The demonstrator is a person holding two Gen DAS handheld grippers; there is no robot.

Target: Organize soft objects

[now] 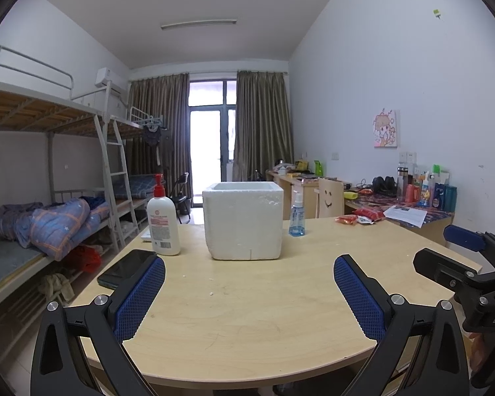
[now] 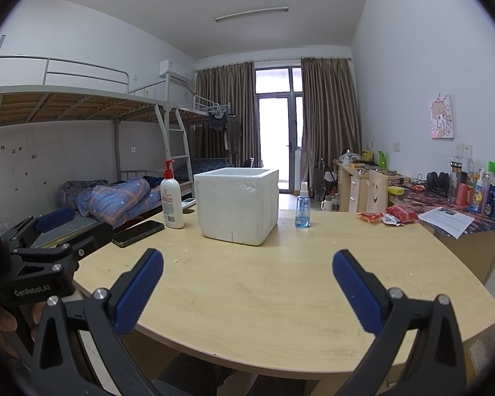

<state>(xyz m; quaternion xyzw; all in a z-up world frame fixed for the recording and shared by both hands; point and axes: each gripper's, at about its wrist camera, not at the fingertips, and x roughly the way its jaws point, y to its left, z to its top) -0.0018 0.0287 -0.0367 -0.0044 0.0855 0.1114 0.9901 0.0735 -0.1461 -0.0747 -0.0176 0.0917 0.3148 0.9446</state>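
A white foam box (image 1: pixel 244 219) (image 2: pixel 236 206) stands open-topped in the middle of the wooden table (image 1: pixel 247 313) (image 2: pixel 264 280). Red and white snack packets (image 1: pixel 359 216) (image 2: pixel 387 215) lie at the table's far right edge. My left gripper (image 1: pixel 249 285) is open over the near part of the table, nothing between its blue pads. My right gripper (image 2: pixel 247 279) is open too, also with nothing in it. Each gripper appears at the edge of the other's view: the right one (image 1: pixel 452 254), the left one (image 2: pixel 69 227).
A white lotion pump bottle (image 1: pixel 161 221) (image 2: pixel 171 198) and a dark phone (image 1: pixel 125 272) (image 2: pixel 138 229) sit left of the box. A blue spray bottle (image 1: pixel 297 216) (image 2: pixel 303 208) stands to its right. Bunk beds line the left wall, a cluttered desk (image 1: pixel 402 204) the right.
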